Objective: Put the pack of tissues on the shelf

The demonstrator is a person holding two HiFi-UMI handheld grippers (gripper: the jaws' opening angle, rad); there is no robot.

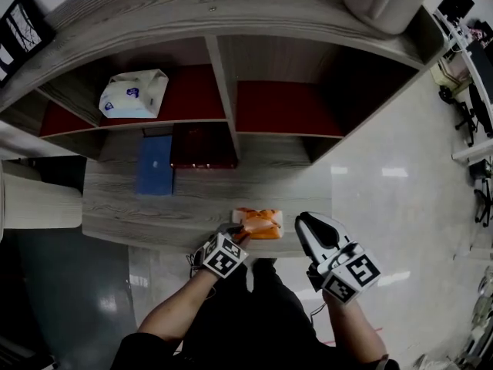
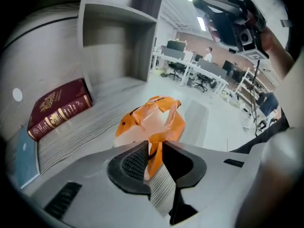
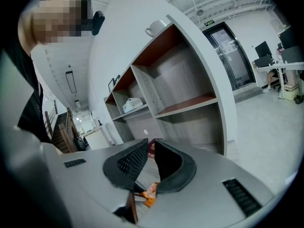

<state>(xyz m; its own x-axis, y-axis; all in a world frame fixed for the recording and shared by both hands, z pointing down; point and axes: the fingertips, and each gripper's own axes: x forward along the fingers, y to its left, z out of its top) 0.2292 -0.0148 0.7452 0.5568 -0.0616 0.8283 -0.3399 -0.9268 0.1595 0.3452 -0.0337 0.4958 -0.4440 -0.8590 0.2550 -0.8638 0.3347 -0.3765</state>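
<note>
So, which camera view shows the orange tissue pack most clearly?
The left gripper view: the orange tissue pack fills the centre, close up, its wrapper pinched in the jaws of the left gripper. The head view shows it small, from above. The right gripper view shows only an orange corner, low in the picture.

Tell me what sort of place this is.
Probably an open-plan office or lab: rows of desks with monitors and office chairs stand in the background, a wooden shelf holds books, and the floor is polished.
</note>
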